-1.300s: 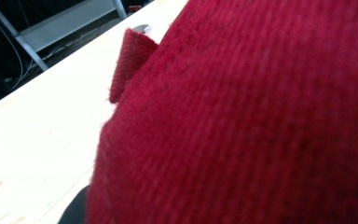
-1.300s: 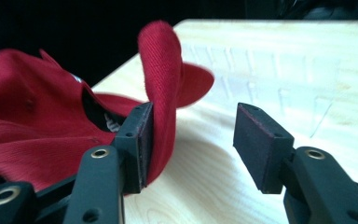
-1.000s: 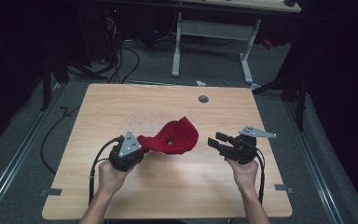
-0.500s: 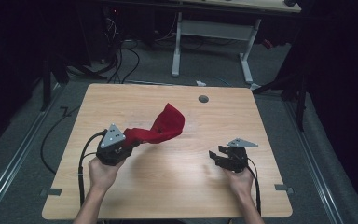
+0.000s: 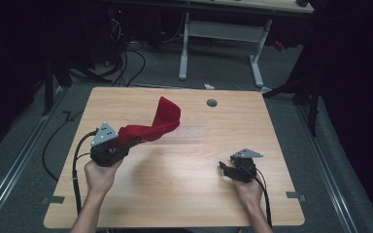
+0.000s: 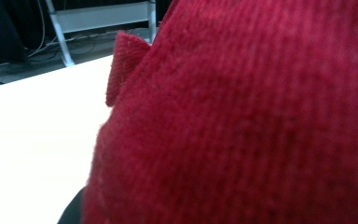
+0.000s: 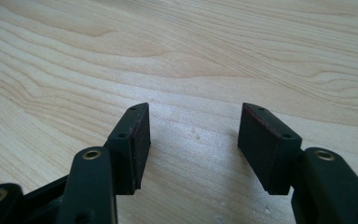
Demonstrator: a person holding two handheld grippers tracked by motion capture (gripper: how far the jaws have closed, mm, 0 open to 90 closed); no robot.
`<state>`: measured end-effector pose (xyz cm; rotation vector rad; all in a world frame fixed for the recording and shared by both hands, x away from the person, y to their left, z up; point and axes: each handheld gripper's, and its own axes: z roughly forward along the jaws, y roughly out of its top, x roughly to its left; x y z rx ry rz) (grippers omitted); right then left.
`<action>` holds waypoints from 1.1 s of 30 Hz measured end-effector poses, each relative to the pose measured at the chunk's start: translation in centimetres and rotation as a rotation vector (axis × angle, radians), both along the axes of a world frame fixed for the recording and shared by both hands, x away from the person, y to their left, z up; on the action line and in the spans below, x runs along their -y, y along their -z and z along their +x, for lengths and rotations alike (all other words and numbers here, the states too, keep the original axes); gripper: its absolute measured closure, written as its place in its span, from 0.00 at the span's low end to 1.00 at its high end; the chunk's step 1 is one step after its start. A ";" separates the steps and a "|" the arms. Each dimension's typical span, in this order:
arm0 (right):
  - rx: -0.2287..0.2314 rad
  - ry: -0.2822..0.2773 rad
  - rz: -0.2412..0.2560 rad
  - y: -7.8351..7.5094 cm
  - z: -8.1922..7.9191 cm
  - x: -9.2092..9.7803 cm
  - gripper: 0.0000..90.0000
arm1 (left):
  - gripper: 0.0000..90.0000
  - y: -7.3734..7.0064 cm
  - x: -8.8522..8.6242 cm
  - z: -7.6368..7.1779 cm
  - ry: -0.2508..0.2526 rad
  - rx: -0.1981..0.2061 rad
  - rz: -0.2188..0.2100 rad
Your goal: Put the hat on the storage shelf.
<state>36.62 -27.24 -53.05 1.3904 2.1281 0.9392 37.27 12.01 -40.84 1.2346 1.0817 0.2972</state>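
- Cloth (image 5: 150,127) is hanging above the table (image 5: 184,194), left of centre.
- Left gripper (image 5: 126,143) is sitting at the cloth's near-left end.
- Right gripper (image 5: 222,167) is lying well right of the cloth.

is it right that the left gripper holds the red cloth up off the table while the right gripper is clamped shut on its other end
Not quite. The left gripper does hold the red cloth off the table, but the right gripper is open and holds nothing, as the right gripper view shows: bare wood lies between its jaws.
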 end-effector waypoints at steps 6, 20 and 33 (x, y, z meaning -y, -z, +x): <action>0.005 -0.006 -0.030 0.0 -0.1 -0.3 0.47 | 0.93 -0.5 -0.4 0.6 -0.010 -0.009 -0.027; 0.005 -0.010 -0.031 0.0 -0.1 -0.3 0.46 | 0.94 -1.7 -0.6 1.8 -0.019 -0.011 -0.054; 0.004 -0.011 -0.030 0.0 -0.2 -0.4 0.45 | 0.95 -4.0 -1.9 4.2 -0.061 -0.010 -0.148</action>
